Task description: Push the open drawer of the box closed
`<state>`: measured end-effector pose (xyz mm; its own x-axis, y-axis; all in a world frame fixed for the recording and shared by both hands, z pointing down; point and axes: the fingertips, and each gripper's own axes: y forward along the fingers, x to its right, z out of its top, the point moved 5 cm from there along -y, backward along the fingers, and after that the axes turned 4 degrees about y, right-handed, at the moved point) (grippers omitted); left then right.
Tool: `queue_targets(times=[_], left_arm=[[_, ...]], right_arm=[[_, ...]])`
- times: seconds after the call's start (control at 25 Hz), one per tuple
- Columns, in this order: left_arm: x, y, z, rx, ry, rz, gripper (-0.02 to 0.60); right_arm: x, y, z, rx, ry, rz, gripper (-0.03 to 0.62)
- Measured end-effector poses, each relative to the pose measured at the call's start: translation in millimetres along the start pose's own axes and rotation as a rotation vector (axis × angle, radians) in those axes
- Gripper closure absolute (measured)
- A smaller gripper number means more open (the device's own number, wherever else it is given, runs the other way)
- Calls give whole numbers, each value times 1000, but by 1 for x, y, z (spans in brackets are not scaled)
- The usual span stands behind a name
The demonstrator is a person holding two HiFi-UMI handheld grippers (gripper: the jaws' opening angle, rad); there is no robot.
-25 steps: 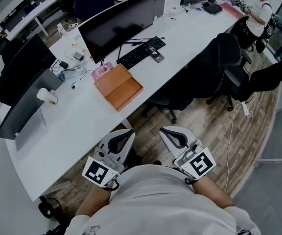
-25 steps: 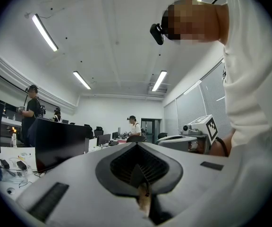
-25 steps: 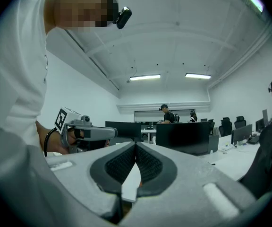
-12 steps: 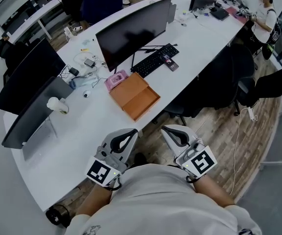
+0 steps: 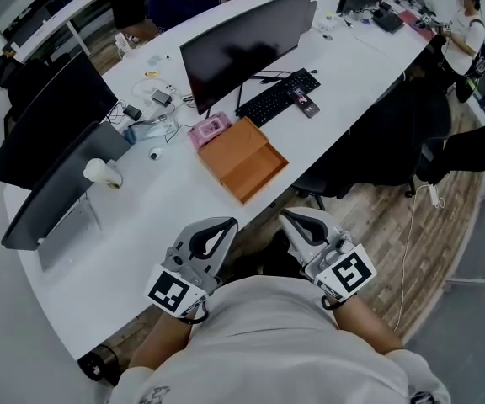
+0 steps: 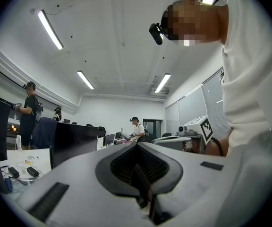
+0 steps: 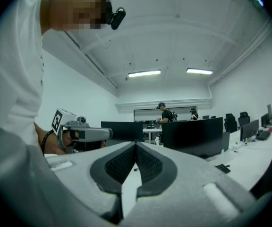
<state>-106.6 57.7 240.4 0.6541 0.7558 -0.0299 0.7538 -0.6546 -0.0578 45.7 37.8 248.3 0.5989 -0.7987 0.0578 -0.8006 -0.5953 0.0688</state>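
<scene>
An orange box lies on the white desk in the head view, in front of a monitor. Its drawer stands pulled out toward the desk's front edge. Both grippers are held close to the person's body, well short of the box and off the desk. The left gripper is shut with nothing in it, its tips meeting. The right gripper is shut and empty too. Neither gripper view shows the box.
A large dark monitor, a black keyboard with a phone and a pink object surround the box. More monitors and a white cup stand at left. Black office chairs sit right of the desk. People stand far off.
The head view has drifted closer to the desk, so the box and monitor now sit further right and nearer. Both grippers stay shut near the body.
</scene>
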Motion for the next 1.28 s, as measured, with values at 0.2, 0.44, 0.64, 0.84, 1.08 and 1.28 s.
queue_targets(times=[0.2,0.44,0.64,0.84,1.08,1.28], left_arm=[[-8,-2,-9,-22,-2,23,583],[-21,6,-9,-14,-3,46,583],[-40,17,-15,-23,-10,79,583],[-58,38,-21,-31,-13,98,583],[-77,64,-39,-70,-24,120,583],[-91,83,-65,-139,-61,124,583]], right_arm=[[7,8,-3,0,-2,16,592],[26,23,-7,-22,-4,30,592],[46,39,-14,-49,0,40,592],[74,52,-22,-77,8,47,591],[106,66,-37,-121,32,68,591],[131,77,-58,-179,39,87,591]])
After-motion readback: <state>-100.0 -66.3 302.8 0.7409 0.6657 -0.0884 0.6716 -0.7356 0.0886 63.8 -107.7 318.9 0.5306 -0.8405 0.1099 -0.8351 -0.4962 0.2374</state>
